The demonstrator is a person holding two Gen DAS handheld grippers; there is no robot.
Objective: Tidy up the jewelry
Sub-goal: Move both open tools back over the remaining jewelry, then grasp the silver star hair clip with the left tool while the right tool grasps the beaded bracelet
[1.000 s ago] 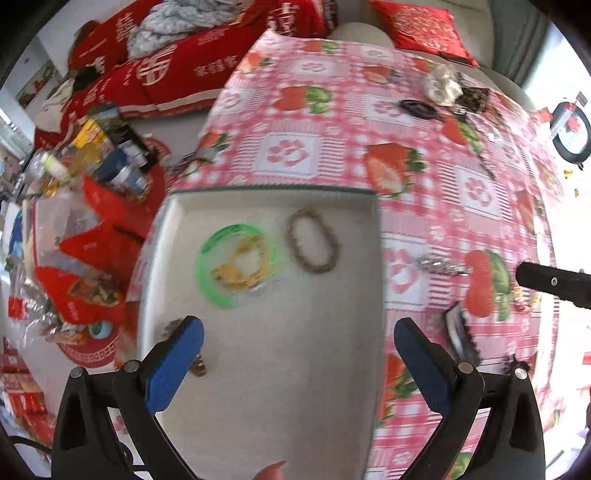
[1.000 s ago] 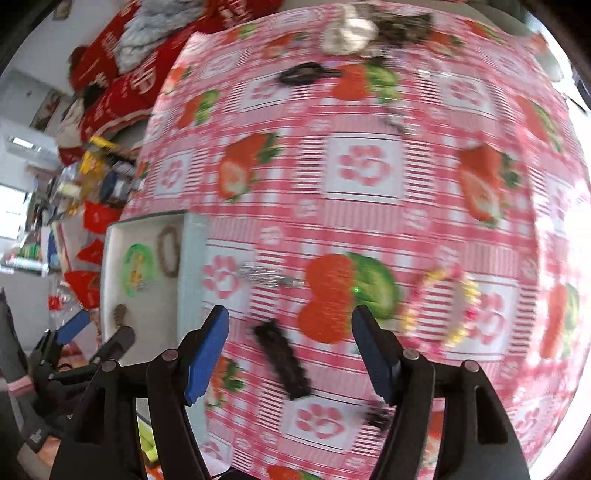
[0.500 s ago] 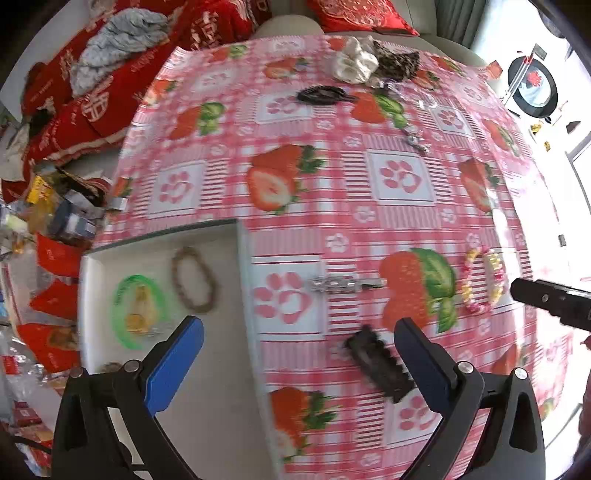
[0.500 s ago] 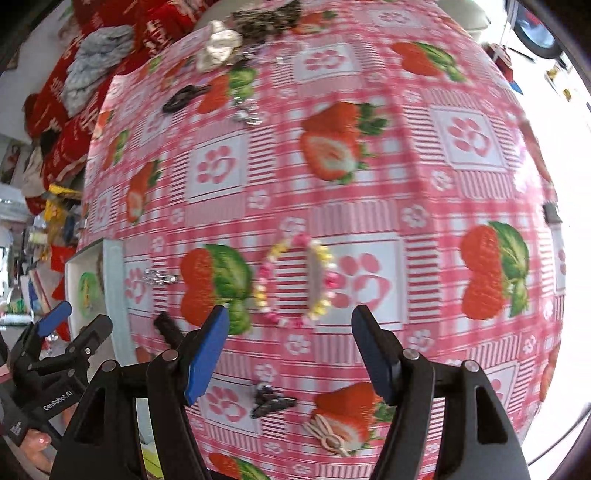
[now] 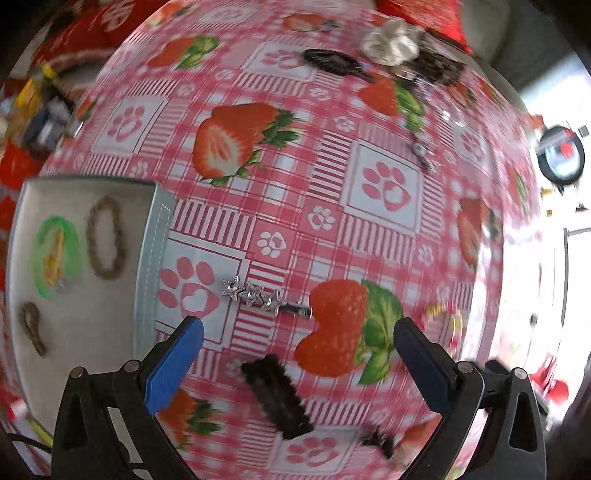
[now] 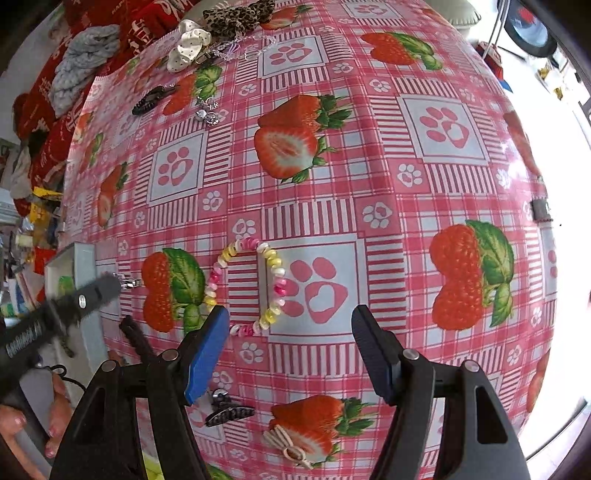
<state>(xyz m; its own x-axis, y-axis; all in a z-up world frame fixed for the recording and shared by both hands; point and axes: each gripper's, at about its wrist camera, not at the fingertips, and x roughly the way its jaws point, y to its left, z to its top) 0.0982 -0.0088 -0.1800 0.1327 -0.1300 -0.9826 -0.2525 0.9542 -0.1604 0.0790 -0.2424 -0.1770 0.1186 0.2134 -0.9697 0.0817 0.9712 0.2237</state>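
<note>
A white tray at the left holds a green ring, a brown bead bracelet and a small brown loop. My left gripper is open over the strawberry tablecloth, just behind a silver star hair clip; a black fuzzy clip lies between its fingers. My right gripper is open and empty, its left finger beside a pastel spiral bracelet. The left gripper shows in the right wrist view near the tray.
Far side of the table holds a white scrunchie, a leopard bow, a black clip and a silver charm. A black claw clip and a beige clip lie near me. Red cushions and clutter lie left.
My left gripper has swung right from over the tray to the silver star clip. My right gripper has moved right and closer to the pastel bracelet. Both stayed open.
</note>
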